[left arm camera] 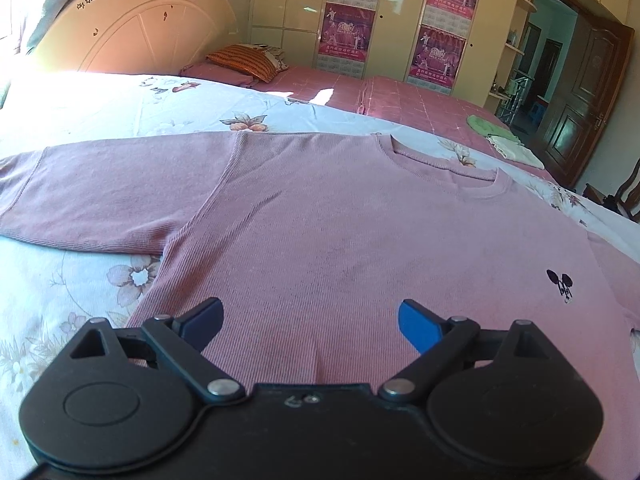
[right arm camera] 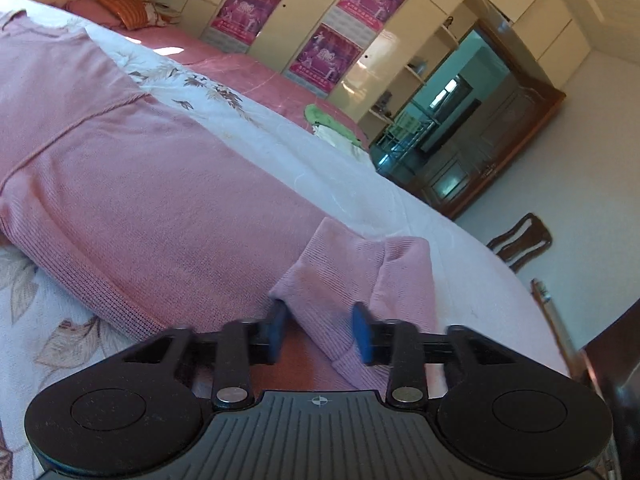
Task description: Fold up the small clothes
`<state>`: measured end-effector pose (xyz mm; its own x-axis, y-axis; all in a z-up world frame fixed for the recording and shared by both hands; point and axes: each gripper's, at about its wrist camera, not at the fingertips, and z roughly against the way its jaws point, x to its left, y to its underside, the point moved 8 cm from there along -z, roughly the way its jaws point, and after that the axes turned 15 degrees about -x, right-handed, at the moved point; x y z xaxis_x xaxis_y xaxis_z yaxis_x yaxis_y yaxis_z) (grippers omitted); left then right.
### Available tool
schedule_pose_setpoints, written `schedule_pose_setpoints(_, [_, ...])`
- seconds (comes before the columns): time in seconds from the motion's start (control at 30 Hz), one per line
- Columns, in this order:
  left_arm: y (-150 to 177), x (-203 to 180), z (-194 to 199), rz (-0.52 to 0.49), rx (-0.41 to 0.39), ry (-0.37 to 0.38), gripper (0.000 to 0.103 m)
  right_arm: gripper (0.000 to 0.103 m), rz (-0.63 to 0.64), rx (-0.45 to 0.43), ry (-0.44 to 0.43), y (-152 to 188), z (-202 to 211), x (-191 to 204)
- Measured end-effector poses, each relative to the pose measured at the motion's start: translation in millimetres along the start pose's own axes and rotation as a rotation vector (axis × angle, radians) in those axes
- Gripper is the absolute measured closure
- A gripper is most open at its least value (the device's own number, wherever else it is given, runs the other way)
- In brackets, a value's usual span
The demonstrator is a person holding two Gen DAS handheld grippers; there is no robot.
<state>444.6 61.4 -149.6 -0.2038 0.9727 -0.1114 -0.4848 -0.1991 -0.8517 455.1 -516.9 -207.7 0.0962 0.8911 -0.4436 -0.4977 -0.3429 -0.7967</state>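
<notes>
A pink ribbed knit sweater [left arm camera: 360,232] with a small black cartoon-mouse motif [left arm camera: 562,284] on the chest lies front-up and spread flat on a white bedspread printed with brown flowers [left arm camera: 72,288], one long sleeve [left arm camera: 104,196] stretched out sideways from the shoulder. The left gripper [left arm camera: 310,322], black with blue finger pads, hovers over the lower body of the sweater with its jaws wide apart and nothing between them; the pads do not press the cloth. In the right wrist view, the right gripper [right arm camera: 320,334] sits at the sweater's other sleeve cuff [right arm camera: 352,280], which is bunched up between its blue fingers [right arm camera: 362,334]. The frame shows a gap between the pads filled by the knit, so the jaws appear clamped on the cuff. Beyond the floral spread, a pink checked blanket [left arm camera: 404,100] covers the far side of the bed, with an orange striped pillow [left arm camera: 246,62] near the cream headboard [left arm camera: 136,20].
</notes>
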Motion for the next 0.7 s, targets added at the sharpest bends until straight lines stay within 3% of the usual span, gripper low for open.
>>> schedule_pose_setpoints(0.17, [0.0, -4.7, 6.6, 0.001, -0.016, -0.002, 0.009, 0.098, -0.360, -0.085, 0.108, -17.3, 26.9, -56.0])
schedule_pose_setpoints(0.27, [7.1, -6.7, 4.7, 0.009, 0.004, 0.015, 0.014, 0.098, -0.567, -0.089, 0.036, -23.4, 25.0, -58.2])
schedule_pose_setpoints(0.33, [10.5, -7.8, 4.4, 0.011, 0.011, 0.017, 0.019, 0.098, -0.618, -0.139, -0.050, -45.9, 29.8, -40.0])
schedule_pose_setpoints(0.5, [12.7, -4.1, 8.1, 0.015, 0.012, 0.020, 0.016, 0.098, -0.672, -0.230, -0.246, -110.3, 45.1, 27.3])
schedule_pose_setpoints(0.7, [11.0, 9.0, 12.6, 0.044, 0.012, 0.051, 0.016, 0.098, -0.685, -0.237, -0.436, -170.0, 55.8, 126.3])
